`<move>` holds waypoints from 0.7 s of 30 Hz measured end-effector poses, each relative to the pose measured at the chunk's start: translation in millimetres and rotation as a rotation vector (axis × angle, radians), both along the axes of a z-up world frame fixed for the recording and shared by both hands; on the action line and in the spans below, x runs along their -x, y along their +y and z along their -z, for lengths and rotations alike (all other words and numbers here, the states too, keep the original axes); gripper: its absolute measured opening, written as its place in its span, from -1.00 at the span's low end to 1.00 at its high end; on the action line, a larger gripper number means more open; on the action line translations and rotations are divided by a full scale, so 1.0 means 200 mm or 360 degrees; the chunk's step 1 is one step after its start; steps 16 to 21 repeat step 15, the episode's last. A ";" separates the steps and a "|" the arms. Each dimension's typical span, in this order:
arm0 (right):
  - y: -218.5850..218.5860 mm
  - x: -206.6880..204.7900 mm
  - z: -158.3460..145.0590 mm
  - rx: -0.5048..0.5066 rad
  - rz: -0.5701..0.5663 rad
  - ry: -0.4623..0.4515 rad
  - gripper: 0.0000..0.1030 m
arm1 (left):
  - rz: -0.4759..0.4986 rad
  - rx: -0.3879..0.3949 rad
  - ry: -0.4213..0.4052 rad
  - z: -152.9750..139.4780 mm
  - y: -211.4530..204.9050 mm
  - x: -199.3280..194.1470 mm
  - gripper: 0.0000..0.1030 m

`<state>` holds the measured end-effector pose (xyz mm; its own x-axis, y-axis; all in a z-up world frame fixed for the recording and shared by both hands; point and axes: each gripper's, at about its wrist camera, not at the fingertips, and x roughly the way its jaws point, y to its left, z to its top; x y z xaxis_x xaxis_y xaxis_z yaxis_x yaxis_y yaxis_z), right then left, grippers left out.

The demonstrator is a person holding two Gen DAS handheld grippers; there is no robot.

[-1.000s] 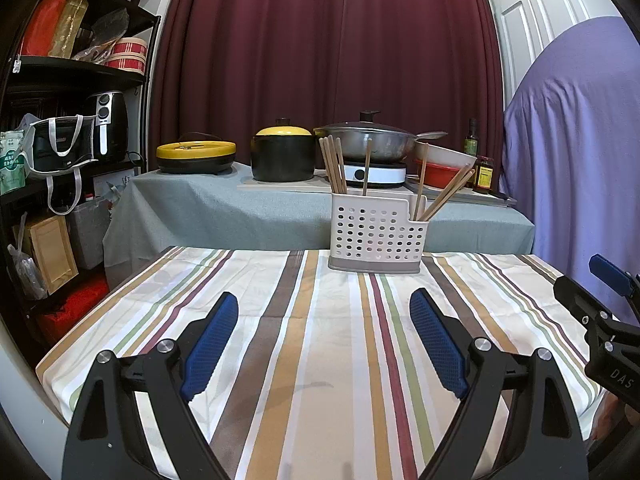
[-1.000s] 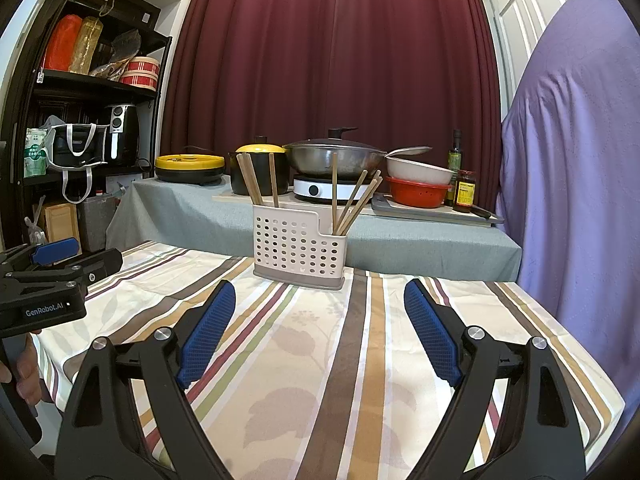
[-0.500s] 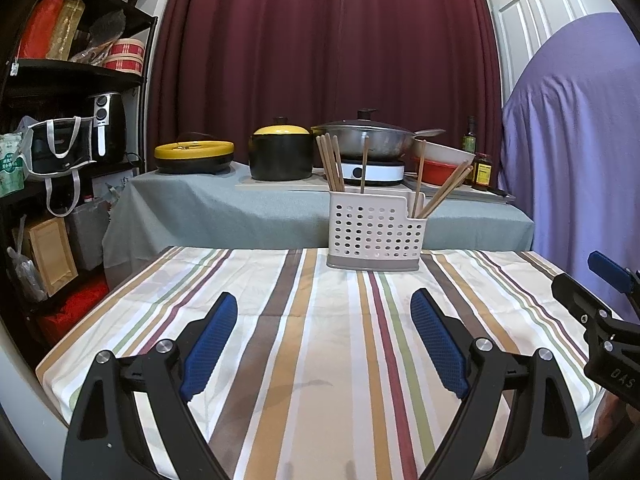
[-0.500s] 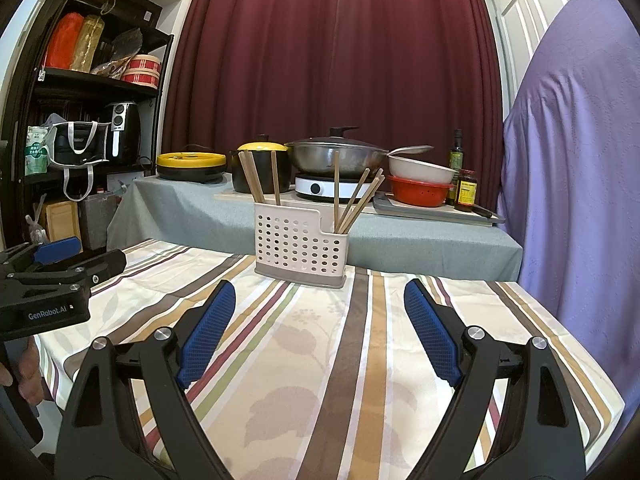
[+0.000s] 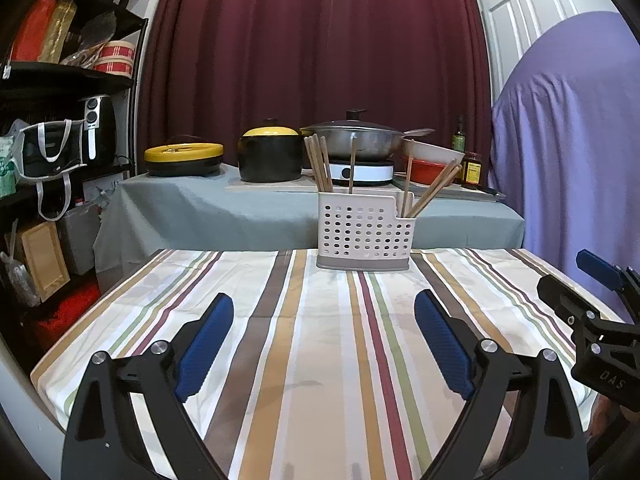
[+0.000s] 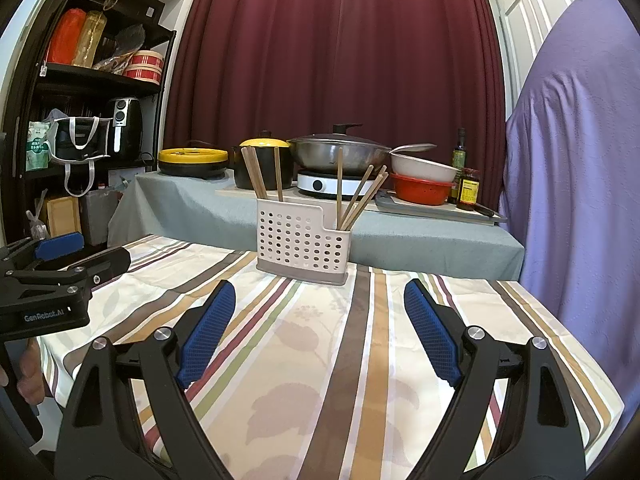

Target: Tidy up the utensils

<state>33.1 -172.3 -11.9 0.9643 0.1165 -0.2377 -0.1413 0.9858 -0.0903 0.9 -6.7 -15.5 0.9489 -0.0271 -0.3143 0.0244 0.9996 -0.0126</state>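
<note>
A white perforated utensil holder (image 5: 365, 232) (image 6: 303, 240) stands at the far edge of the striped tablecloth (image 5: 320, 340) (image 6: 360, 340). Several wooden chopsticks (image 5: 320, 168) (image 6: 256, 176) stick up from its taller left compartment, and more chopsticks (image 5: 430, 194) (image 6: 360, 196) lean in the lower right one. My left gripper (image 5: 324, 324) hovers low over the near part of the table, open, nothing between its blue pads. My right gripper (image 6: 320, 312) is beside it to the right, also open and empty. Each gripper shows at the edge of the other's view.
Behind the table a grey-covered counter (image 5: 200, 208) carries a yellow-lidded pan (image 5: 184, 158), a black pot (image 5: 270, 156), a wok on a hob (image 5: 352, 140), bowls and bottles. Dark shelves (image 5: 60, 120) stand on the left; a purple-draped shape (image 5: 572, 140) is on the right.
</note>
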 end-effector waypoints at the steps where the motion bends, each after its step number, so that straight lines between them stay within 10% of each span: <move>1: 0.00 0.00 0.00 -0.0001 -0.0002 0.0000 0.64 | -0.0003 -0.0005 0.0004 0.00 0.00 0.00 0.73; 21: -0.01 -0.05 0.04 -0.0002 0.0008 0.0068 0.69 | -0.0048 0.0038 0.0167 0.07 0.05 -0.10 0.73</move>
